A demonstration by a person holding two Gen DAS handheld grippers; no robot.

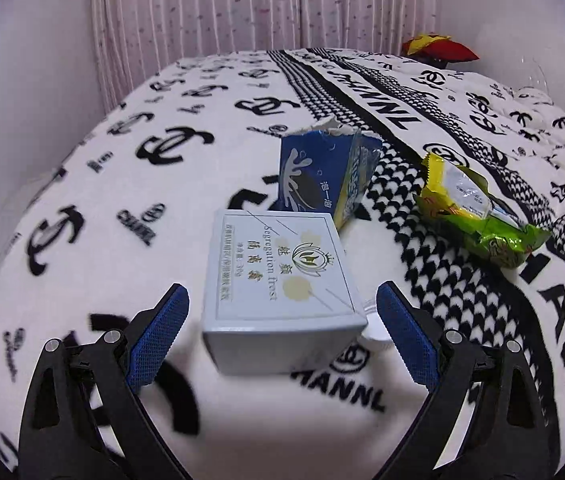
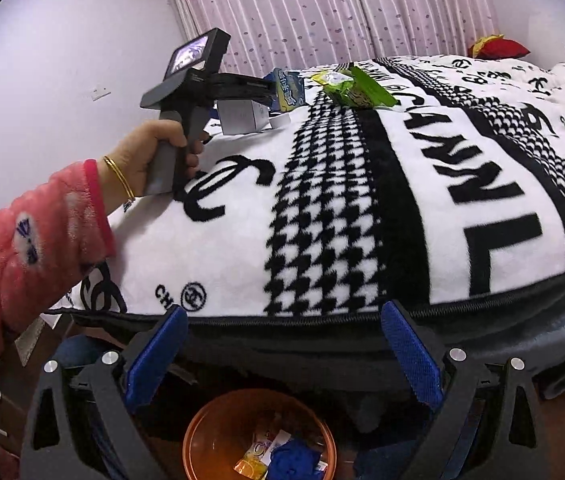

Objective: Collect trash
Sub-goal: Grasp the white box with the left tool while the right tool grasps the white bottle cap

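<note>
A pale blue box (image 1: 282, 284) lies on the black-and-white blanket (image 1: 122, 168), just ahead of my open left gripper (image 1: 282, 308), its near end between the fingertips but untouched. Behind it stands a torn blue carton (image 1: 322, 172). A green wrapper (image 1: 478, 216) lies to the right. In the right wrist view my right gripper (image 2: 282, 336) is open and empty above an orange bin (image 2: 202, 432) holding scraps below the bed edge. The box (image 2: 242, 116), carton (image 2: 288, 90) and wrapper (image 2: 354, 90) show far off there, by the left gripper's handle.
A red and yellow cushion (image 1: 438, 50) sits at the bed's far corner, also in the right wrist view (image 2: 498, 46). Pink curtains (image 1: 262, 8) hang behind the bed. A small white object (image 1: 374, 324) lies right of the box. The person's pink sleeve (image 2: 22, 248) reaches in from the left.
</note>
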